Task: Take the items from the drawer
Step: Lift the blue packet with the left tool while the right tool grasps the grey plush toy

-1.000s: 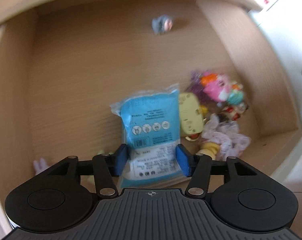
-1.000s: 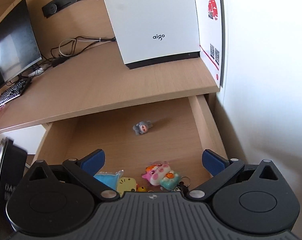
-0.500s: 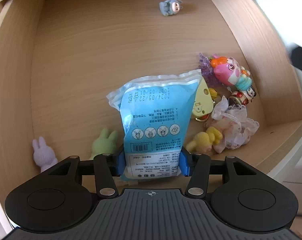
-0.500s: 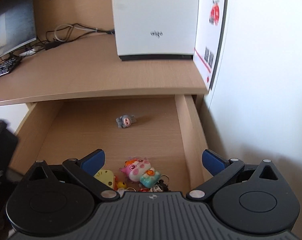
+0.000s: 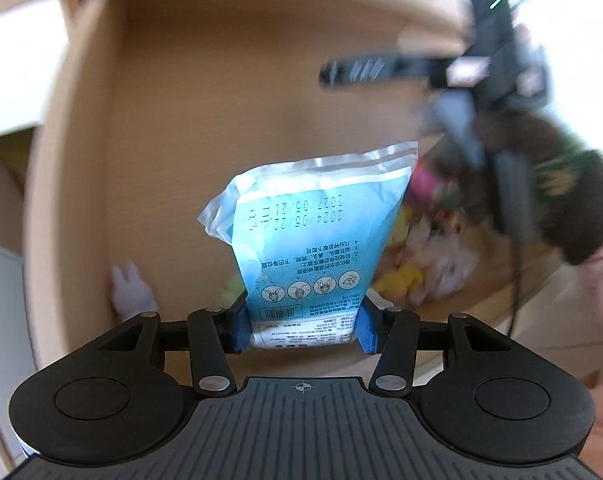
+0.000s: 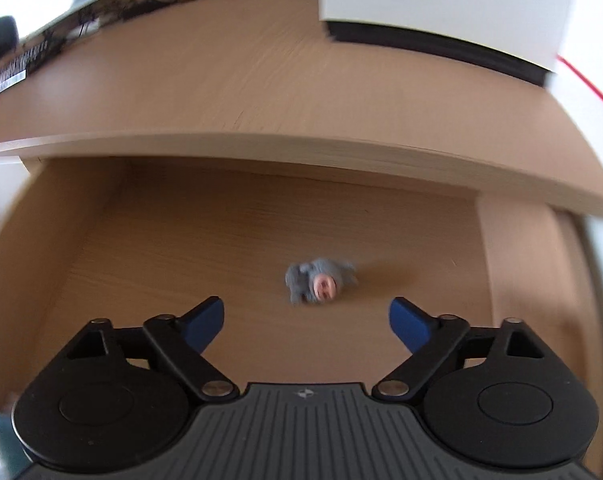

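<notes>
My left gripper is shut on the bottom edge of a blue and white sachet, which hangs lifted above the open wooden drawer. In the left wrist view the right gripper appears blurred at upper right, over the pile of small toys. In the right wrist view my right gripper hovers over the drawer floor with its jaws closing and nothing between them. A small grey pig toy lies just beyond its fingertips.
A pale purple rabbit sits by the drawer's left wall. The desk top overhangs the drawer's back, bearing a white box, cables and a keyboard. A person's dark sleeve is at the right.
The left gripper has lifted the sachet up and away from the drawer floor. The right gripper has dropped into the drawer toward the grey pig, and its jaws have narrowed.
</notes>
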The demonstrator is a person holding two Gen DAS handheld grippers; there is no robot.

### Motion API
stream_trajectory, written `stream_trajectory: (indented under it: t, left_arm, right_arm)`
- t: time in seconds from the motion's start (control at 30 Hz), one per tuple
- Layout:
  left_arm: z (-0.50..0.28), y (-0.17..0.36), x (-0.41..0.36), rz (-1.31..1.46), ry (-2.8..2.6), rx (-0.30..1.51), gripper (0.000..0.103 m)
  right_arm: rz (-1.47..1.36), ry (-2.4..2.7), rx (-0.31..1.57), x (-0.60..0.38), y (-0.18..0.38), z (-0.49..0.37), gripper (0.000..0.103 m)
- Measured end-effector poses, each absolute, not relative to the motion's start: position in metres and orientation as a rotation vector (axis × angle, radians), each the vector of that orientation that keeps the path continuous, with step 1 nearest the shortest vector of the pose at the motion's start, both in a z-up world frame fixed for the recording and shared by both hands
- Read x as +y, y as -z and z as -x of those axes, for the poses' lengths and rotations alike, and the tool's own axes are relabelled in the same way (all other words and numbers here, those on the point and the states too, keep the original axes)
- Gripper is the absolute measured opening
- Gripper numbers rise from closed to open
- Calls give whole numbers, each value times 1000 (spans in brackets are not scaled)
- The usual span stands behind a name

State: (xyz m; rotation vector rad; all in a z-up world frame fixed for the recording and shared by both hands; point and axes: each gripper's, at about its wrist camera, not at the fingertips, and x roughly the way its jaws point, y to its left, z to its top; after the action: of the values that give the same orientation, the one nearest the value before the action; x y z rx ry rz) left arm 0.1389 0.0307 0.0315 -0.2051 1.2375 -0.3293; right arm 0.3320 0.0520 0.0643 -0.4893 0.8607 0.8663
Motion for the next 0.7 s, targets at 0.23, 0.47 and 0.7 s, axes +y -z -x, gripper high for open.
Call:
stream_trajectory:
  t: [0.23, 0.47, 0.7]
  left_arm:
    - [-149, -84, 65, 181, 279, 1036, 55]
    - [-181, -106, 86, 193, 261, 972, 55]
    - [-212, -111, 96, 252, 295, 997, 54]
  right_arm:
    - [489, -851, 906, 63, -55, -340, 33]
    - [316, -858, 893, -3, -112, -312, 18]
    - [371, -755, 847, -65, -134, -304, 21]
